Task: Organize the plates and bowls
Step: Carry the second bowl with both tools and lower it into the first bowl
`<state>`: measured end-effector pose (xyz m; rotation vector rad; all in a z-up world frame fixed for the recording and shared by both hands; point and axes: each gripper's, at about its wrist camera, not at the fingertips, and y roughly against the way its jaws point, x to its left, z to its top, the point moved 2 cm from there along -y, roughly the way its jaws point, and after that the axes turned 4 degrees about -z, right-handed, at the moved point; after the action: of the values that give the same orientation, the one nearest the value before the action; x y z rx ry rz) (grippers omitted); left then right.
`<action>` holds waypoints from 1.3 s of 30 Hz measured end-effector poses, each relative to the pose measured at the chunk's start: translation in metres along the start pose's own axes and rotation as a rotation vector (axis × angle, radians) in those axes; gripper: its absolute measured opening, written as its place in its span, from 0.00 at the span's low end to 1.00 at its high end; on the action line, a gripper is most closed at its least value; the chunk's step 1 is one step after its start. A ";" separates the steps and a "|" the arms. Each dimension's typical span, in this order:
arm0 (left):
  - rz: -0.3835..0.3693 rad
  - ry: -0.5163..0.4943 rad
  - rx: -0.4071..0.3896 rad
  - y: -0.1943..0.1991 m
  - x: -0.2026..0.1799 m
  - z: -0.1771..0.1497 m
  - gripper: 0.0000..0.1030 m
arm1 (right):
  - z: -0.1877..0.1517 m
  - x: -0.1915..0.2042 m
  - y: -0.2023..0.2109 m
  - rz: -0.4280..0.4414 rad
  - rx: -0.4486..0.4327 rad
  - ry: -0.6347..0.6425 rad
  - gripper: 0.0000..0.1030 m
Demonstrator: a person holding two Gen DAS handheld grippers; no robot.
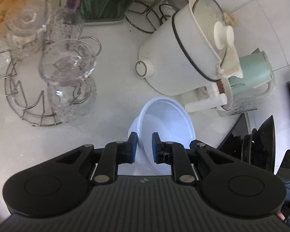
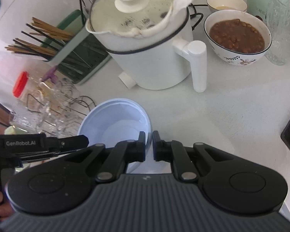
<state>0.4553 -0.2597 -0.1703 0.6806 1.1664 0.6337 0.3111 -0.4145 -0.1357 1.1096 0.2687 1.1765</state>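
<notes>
Two handheld grippers share one pale blue plastic bowl (image 1: 165, 123) over a white kitchen counter (image 1: 110, 73). The left gripper (image 1: 144, 145) pinches the bowl's near rim, one pad inside the wall and one outside; the right gripper (image 2: 148, 144) is clamped thin on the opposite side of the rim w/ almost no gap between its pads. In the left wrist view there appear to be two nested shells, a smaller one peeking out behind the bigger, so the opposed grips are probably there to pull stacked bowls apart or to steady the pair for carrying; which one, the frames don't settle. The bowl looks tilted and appears clear of the counter, close to both cameras.

Clutter explains the cautious hold. A white electric pot (image 2: 145, 44) w/ a lid and cloth stands just behind the bowl, its handle jutting toward the free counter. A wire rack (image 1: 29, 104) of upturned glasses sits to one side, and a patterned bowl (image 2: 237, 36) full of brown stew sits well apart on the other, beside a textured glass (image 2: 282, 29). Dark plates (image 1: 261, 145) stand on edge near the left camera's frame edge, a likely home for crockery. A chopstick holder (image 2: 67, 54) sits further back.
</notes>
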 end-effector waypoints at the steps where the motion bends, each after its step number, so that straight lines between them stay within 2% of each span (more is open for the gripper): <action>1: 0.000 -0.002 -0.007 0.005 -0.001 -0.002 0.18 | 0.000 0.004 0.003 0.003 -0.004 0.002 0.10; 6: -0.014 -0.003 -0.020 0.031 -0.001 -0.009 0.18 | -0.005 0.021 0.022 0.024 -0.043 0.028 0.10; 11: -0.016 -0.053 -0.050 0.061 -0.003 -0.018 0.19 | -0.014 0.039 0.046 0.043 -0.093 0.051 0.10; 18: -0.012 -0.078 -0.051 0.083 0.001 -0.039 0.19 | -0.034 0.057 0.067 0.040 -0.145 0.069 0.10; 24: -0.006 -0.079 -0.055 0.101 0.009 -0.061 0.19 | -0.049 0.062 0.074 0.071 -0.151 0.042 0.10; 29: 0.009 -0.056 -0.067 0.117 0.022 -0.077 0.19 | -0.070 0.075 0.074 0.073 -0.145 0.068 0.11; 39: 0.037 -0.032 -0.105 0.153 0.051 -0.107 0.19 | -0.101 0.103 0.077 0.129 -0.134 0.095 0.11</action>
<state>0.3518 -0.1075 -0.1109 0.6226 1.0854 0.7078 0.2397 -0.2756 -0.0866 0.9664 0.1899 1.3445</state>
